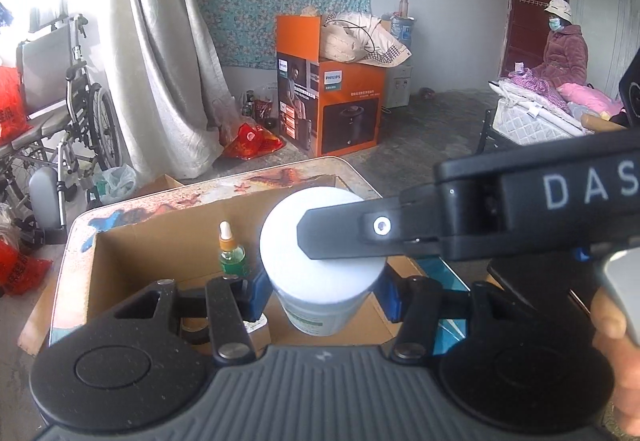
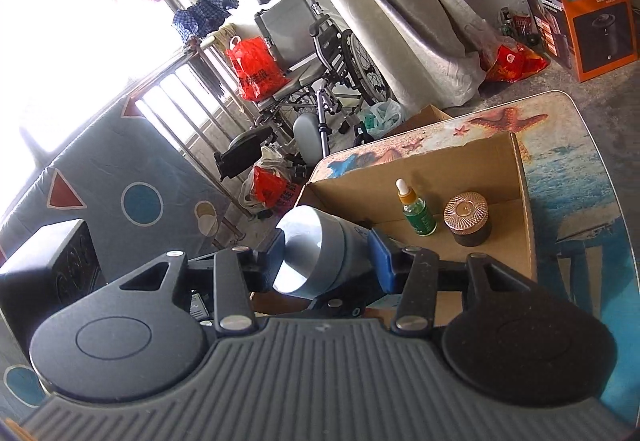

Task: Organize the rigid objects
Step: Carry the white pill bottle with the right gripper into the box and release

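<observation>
Left gripper [image 1: 322, 291]: jaws clamped on white canister [image 1: 322, 265], held above cardboard box [image 1: 168, 245]. Right gripper [image 2: 328, 261]: jaws gripping same canister. Farther in box: dropper bottle [image 2: 416, 211], gold-lidded jar [image 2: 468, 217], near counter [image 2: 580, 169] far edge.

Left claw [image 1: 322, 291] clamped on a white canister [image 1: 322, 261], blue pads [image 1: 390, 295] pressing both sides, canister upright and lifted above an open cardboard box [image 1: 168, 245]. Right claw [image 1: 344, 237] reaching in from the right, one black finger laid over the canister's white lid. Just left of the canister, beyond the left pad, a small green dropper bottle [image 1: 231, 253] standing inside the box. Box resting on a desk [image 1: 256, 183] with a starfish print. Far ahead, an orange Philips carton [image 1: 340, 109]; far left, a wheelchair [image 1: 68, 109]; far right, a seated person [image 1: 564, 53].
</observation>
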A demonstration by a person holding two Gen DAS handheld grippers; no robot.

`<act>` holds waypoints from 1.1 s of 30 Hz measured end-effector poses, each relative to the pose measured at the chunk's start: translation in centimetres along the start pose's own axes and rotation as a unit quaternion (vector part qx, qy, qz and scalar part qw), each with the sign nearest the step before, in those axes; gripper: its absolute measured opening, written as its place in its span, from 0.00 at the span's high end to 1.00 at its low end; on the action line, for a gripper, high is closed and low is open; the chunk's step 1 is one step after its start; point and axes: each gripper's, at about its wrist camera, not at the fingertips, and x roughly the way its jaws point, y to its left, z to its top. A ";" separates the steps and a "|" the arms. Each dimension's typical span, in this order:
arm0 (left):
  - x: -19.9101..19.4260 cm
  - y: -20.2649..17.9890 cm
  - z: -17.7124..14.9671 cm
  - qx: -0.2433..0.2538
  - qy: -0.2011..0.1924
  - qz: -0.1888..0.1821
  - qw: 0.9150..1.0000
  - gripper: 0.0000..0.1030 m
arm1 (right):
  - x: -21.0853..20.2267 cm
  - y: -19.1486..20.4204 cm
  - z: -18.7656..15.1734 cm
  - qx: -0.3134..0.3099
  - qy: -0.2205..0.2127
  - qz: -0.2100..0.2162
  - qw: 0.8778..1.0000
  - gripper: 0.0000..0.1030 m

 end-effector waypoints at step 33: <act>9.6 0.0 -1.0 0.005 0.079 0.017 0.997 0.27 | 6.8 -10.4 -0.3 0.032 0.041 -0.034 0.998 0.53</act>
